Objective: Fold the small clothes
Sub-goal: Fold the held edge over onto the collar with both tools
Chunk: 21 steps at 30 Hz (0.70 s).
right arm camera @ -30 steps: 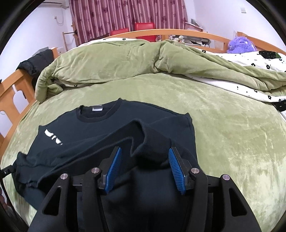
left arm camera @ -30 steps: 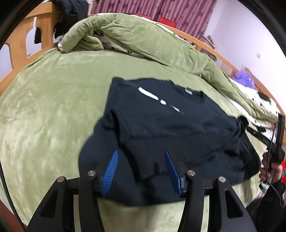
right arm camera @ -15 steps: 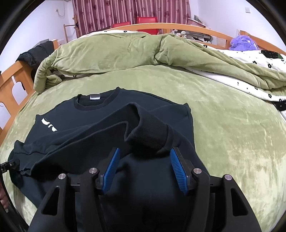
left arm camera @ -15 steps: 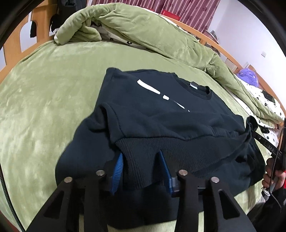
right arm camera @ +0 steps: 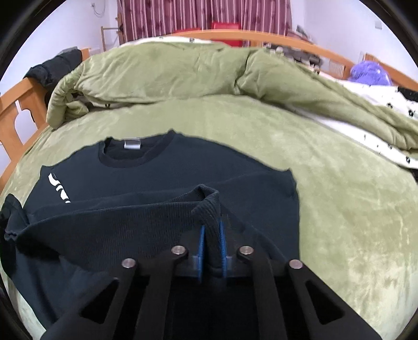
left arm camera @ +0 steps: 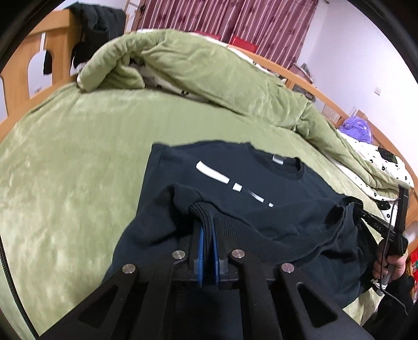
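Sweatshirt [left arm camera: 261, 193], black, spread on the green bed [left arm camera: 78, 157]; ribbed hem [right arm camera: 109, 225] pinched at both corners, left hand-held gripper [left arm camera: 207, 230] and right hand-held gripper [right arm camera: 211, 230] each clamped tight on it.

1. A home bedroom: a wooden-framed bed [right arm camera: 15, 109] covered by a green plush blanket [right arm camera: 326, 209].
2. A rumpled green duvet [right arm camera: 183, 73] lies along it.
3. Striped maroon curtains [right arm camera: 209, 15] hang behind.
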Each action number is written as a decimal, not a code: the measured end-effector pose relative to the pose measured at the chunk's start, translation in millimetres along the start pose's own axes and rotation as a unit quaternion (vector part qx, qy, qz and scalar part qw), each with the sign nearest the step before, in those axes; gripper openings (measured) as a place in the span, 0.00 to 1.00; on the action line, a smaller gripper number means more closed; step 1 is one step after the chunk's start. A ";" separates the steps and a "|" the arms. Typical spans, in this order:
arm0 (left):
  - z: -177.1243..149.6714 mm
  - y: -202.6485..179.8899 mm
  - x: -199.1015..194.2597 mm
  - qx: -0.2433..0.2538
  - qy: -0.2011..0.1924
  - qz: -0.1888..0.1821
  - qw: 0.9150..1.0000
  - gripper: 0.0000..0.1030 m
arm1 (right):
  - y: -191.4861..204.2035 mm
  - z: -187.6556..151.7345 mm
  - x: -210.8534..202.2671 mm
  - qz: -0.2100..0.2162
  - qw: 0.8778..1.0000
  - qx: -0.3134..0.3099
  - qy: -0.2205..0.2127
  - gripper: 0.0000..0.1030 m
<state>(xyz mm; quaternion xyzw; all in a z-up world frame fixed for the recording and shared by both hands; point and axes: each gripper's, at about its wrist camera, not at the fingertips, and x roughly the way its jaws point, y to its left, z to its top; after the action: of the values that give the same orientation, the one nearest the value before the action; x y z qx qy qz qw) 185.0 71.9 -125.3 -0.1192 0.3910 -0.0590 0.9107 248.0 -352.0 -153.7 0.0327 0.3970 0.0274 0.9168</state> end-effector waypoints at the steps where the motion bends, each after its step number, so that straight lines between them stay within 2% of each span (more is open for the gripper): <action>1: 3.1 -1.2 -2.9 0.002 -0.005 -0.001 1.000 0.06 | -3.2 2.2 -6.8 0.005 1.000 0.007 -0.008 0.08; 10: 34.5 -15.0 -2.4 0.009 -0.036 0.008 0.999 0.06 | -19.9 29.7 -45.3 0.015 0.998 0.041 -0.051 0.08; 15: 53.7 -17.5 14.6 0.005 -0.040 0.009 0.999 0.06 | -23.9 47.7 -41.6 0.018 0.997 0.042 -0.059 0.08; 21: 78.4 -13.3 49.9 -0.005 -0.031 0.011 0.999 0.06 | -33.3 68.9 -17.0 0.026 0.996 0.053 -0.064 0.08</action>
<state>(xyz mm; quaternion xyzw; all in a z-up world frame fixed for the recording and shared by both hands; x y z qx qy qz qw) 276.0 62.4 -104.4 -0.1215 0.3644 -0.0432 0.9223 287.5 -389.1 -97.1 0.0926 0.3375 0.0278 0.9363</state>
